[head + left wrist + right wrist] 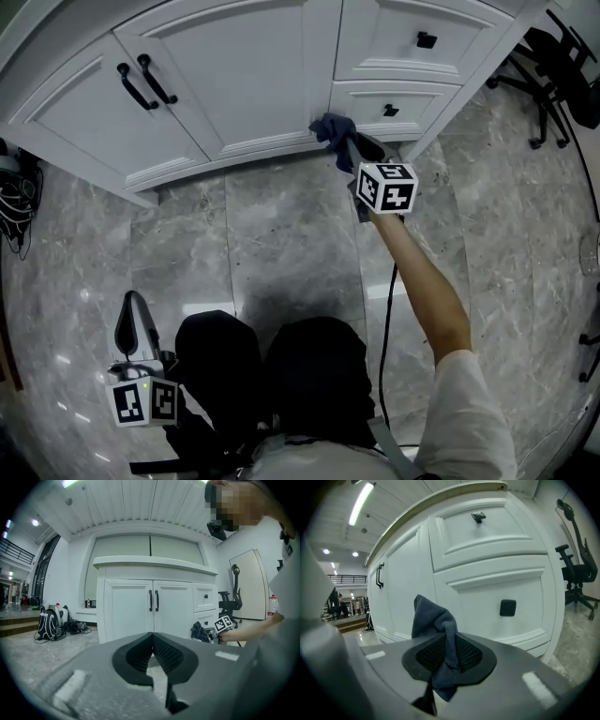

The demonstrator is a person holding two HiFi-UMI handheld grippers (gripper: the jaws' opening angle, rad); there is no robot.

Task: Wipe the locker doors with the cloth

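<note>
A white cabinet with two doors (187, 94) bearing black bar handles (145, 82) and two drawers (412, 42) with square black knobs stands ahead. My right gripper (361, 155) is shut on a dark blue cloth (336, 134), (440, 630), held at the cabinet's low edge between the right door and the lower drawer (497, 606). The cloth bunches up beyond the jaws, close to the white face. My left gripper (134, 328) hangs low at the left, far from the cabinet, its jaws shut and empty (152, 656). In the left gripper view the cloth (199, 632) shows at the right.
Grey marble floor (262, 244) runs up to the cabinet. A black office chair (558, 75) stands at the right. Bags and cables (54, 623) lie to the cabinet's left. The person's dark knees (272, 366) sit below the right arm.
</note>
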